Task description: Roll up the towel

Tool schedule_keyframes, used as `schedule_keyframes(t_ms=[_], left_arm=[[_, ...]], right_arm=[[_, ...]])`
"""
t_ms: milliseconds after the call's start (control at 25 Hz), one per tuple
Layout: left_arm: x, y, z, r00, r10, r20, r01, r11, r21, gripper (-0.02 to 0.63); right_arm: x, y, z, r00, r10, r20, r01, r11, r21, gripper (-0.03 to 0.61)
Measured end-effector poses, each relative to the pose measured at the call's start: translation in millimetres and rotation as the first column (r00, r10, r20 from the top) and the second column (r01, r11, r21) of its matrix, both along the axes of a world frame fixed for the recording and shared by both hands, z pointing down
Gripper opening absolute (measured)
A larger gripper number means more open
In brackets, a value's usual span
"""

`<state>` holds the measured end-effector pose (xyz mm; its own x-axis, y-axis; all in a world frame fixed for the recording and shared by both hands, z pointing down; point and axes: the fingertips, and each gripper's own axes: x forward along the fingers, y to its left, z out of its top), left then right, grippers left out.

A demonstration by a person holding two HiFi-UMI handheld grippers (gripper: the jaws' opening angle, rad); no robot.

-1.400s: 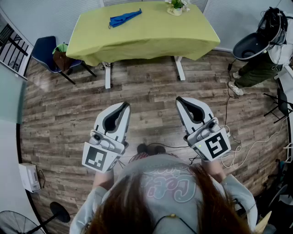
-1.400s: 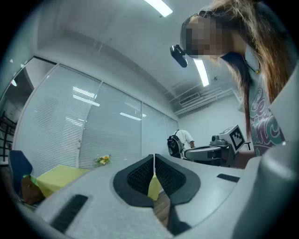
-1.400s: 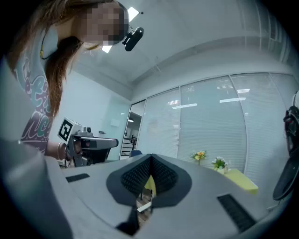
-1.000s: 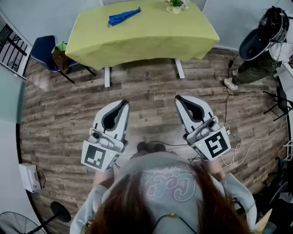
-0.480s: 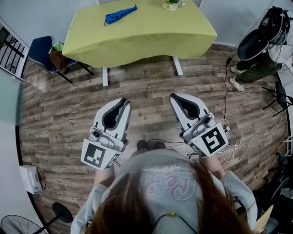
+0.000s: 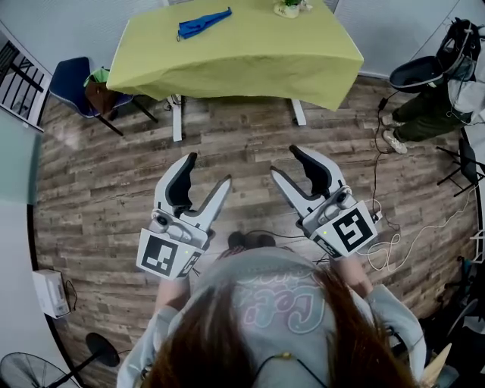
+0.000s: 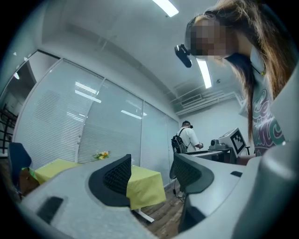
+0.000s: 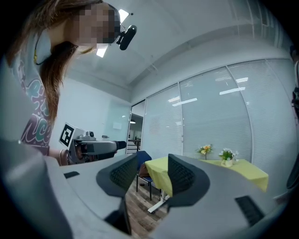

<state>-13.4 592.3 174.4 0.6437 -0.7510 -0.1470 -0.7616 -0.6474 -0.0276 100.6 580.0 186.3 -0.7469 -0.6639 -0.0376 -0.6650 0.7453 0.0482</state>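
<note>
The blue towel (image 6: 204,23) lies crumpled on the green-covered table (image 6: 250,57), by its far left corner. Well short of the table, above the wood floor (image 6: 106,189), the left gripper (image 6: 208,170) and right gripper (image 6: 285,161) point toward it, jaws just spread apart, nothing between them

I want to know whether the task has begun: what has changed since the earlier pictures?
The left gripper and the right gripper have just opened their jaws; nothing is between them. Both stay over the floor, short of the table, where the blue towel lies untouched.
</note>
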Motion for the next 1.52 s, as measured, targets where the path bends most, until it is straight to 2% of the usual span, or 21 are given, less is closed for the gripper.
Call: schedule_keyframes(t_ms=[320,480,760,880,1080,1520], left_arm=[[-10,-1,-1,0.999,-0.035,-0.003,0.035,0.999,0.002,0.308],[-13,-4,-2,0.999,-0.037,-0.005,0.037,0.999,0.001,0.311],[-19,-4,-2,0.999,-0.041,0.008,0.041,0.999,0.010,0.311],[-26,-4,0,0.999,-0.041,0.007,0.041,0.999,0.009,0.311],[-39,-5,4,0.999,-0.045,-0.002,0.045,0.999,0.008,0.311],[-72,-3,6,0.999,-0.027,-0.017,0.027,0.999,0.020,0.311]], right_arm=[[-7,0,4,1.000,-0.020,-0.018,0.020,1.000,-0.016,0.247],[-13,-3,-4,1.000,-0.029,-0.005,0.029,0.999,0.016,0.250],[-19,-4,-3,1.000,-0.023,-0.014,0.024,1.000,0.020,0.250],[-26,-4,3,0.999,-0.011,-0.035,0.012,1.000,0.008,0.250],[-37,-6,-2,1.000,0.001,-0.014,-0.001,0.999,0.034,0.250],[-67,-4,4,1.000,0.019,-0.005,-0.019,1.000,0.021,0.250]])
